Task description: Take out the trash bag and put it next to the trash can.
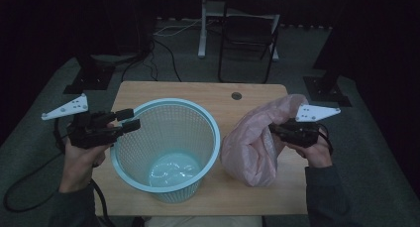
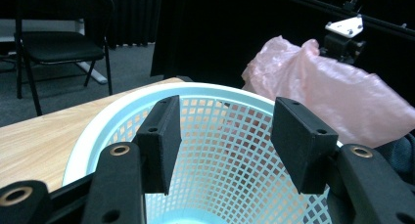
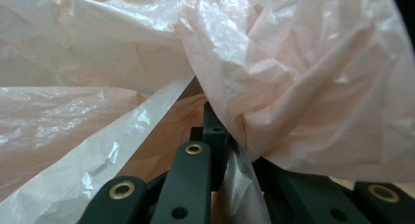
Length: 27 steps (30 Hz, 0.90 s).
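From up high, a pale blue plastic mesh basket [image 1: 166, 150] sits near the wooden tabletop's [image 1: 198, 90] front edge, with a crumpled pink plastic bag [image 1: 252, 142] toward the right edge. The left gripper [image 2: 225, 145] view has its jaws wide apart over the basket rim, nothing between them. The right gripper [image 3: 222, 136] view shows it clamped on a fold of the bag.

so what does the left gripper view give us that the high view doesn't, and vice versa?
Left gripper view alone: the mesh of the basket up close between its own open jaws. High view alone: the whole table, both hands, the left gripper at the basket rim, and the clear liner in the basket's bottom. Both: basket, pink bag, right gripper shut on the bag, black chair.
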Motion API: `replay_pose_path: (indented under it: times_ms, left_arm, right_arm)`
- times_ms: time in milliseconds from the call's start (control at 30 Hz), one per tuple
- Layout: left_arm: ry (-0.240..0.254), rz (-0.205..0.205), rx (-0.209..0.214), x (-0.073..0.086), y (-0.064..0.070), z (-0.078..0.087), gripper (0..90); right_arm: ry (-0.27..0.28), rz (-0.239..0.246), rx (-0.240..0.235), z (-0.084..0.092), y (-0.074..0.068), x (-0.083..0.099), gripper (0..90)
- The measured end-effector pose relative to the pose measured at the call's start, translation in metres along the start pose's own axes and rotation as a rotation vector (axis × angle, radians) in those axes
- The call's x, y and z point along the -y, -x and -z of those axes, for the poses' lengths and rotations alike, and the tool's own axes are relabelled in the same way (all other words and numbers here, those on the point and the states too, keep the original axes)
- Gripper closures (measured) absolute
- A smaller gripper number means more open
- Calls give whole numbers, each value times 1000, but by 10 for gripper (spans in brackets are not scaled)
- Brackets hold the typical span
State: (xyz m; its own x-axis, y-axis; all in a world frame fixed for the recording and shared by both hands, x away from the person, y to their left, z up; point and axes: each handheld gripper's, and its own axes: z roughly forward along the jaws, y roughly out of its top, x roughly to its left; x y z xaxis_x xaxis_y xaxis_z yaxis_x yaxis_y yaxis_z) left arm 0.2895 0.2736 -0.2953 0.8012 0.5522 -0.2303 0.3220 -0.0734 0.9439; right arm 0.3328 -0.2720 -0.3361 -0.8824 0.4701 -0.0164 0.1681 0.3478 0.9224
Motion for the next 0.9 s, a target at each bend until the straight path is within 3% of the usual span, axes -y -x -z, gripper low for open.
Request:
replay_pose_path:
  times_ms: [300, 567, 733, 900]
  left_arm:
    - [2, 1, 0, 0, 0, 0, 450]
    - [0, 0, 1, 0, 0, 0, 450]
    - [4, 3, 1, 0, 0, 1, 450]
    - [7, 4, 1, 0, 0, 1, 450]
  right_arm:
    - [-50, -48, 37, -18, 10, 14, 834]
    - [-52, -102, 61, -30, 21, 23, 818]
    - [-74, -111, 79, -38, 25, 25, 815]
    - [-111, -105, 96, -47, 25, 29, 757]
